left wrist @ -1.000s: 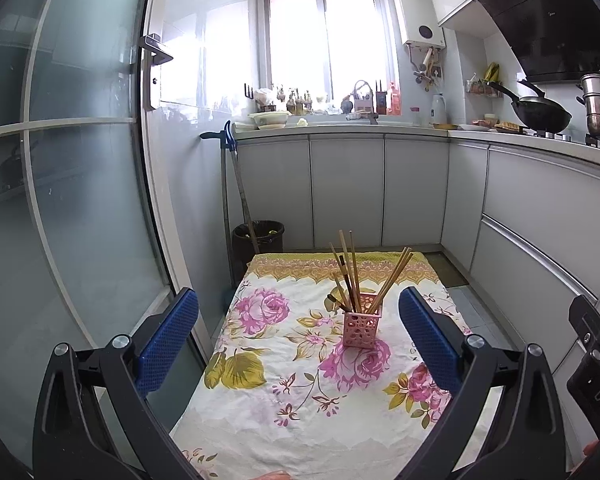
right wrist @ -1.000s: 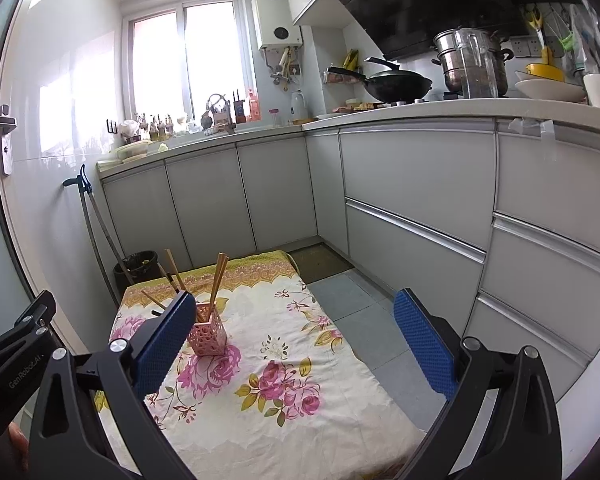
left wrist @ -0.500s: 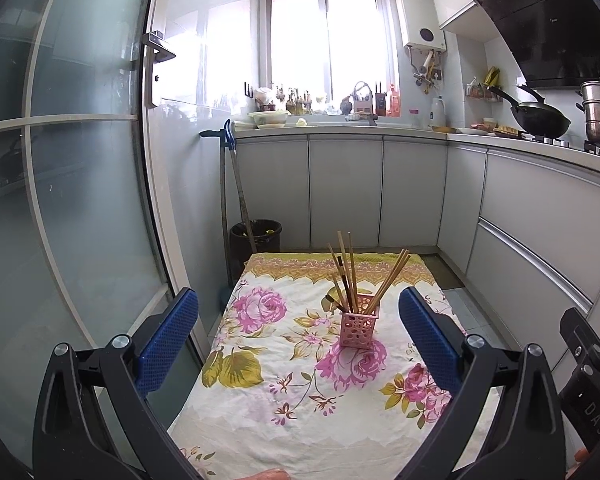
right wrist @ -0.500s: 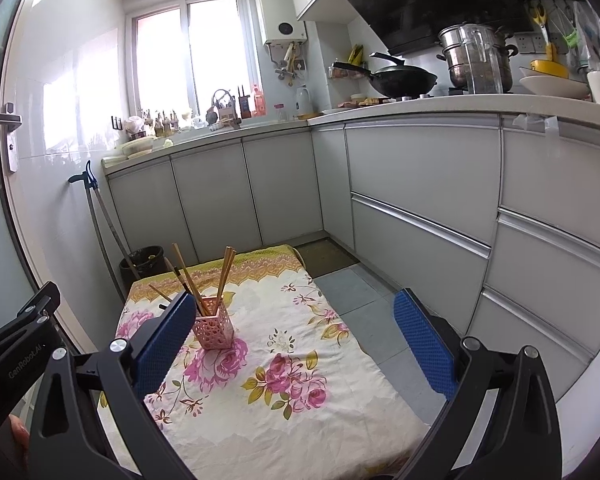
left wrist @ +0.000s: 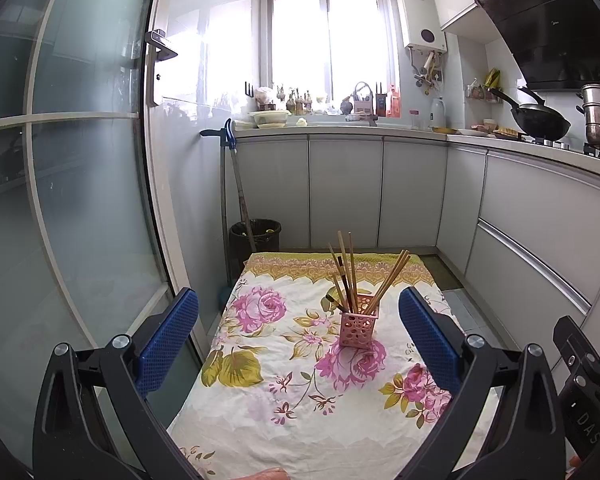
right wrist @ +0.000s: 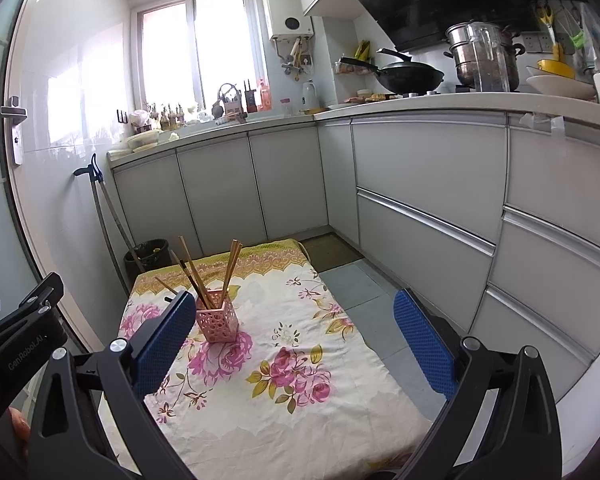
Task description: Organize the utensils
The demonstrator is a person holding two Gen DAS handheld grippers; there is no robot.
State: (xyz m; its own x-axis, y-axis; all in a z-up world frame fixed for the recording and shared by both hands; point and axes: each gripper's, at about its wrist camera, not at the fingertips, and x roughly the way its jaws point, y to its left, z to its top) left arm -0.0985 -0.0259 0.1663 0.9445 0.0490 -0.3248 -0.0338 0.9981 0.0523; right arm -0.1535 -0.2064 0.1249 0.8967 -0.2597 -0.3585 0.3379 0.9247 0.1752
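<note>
A pink perforated plastic utensil holder stands upright on the table's floral cloth of pink roses on white, toward its far half, with a bundle of brown wooden chopsticks fanning out of its top. The left gripper hovers over the near end of the cloth, its blue-padded fingers spread wide with nothing between them. The right gripper is likewise wide apart and empty, its left pad overlapping the holder in that view. White lettering reading "GenRobot.AI" is legible on the left gripper's black body in the right wrist view; "DAS" shows on the right gripper's body in the left view.
</note>
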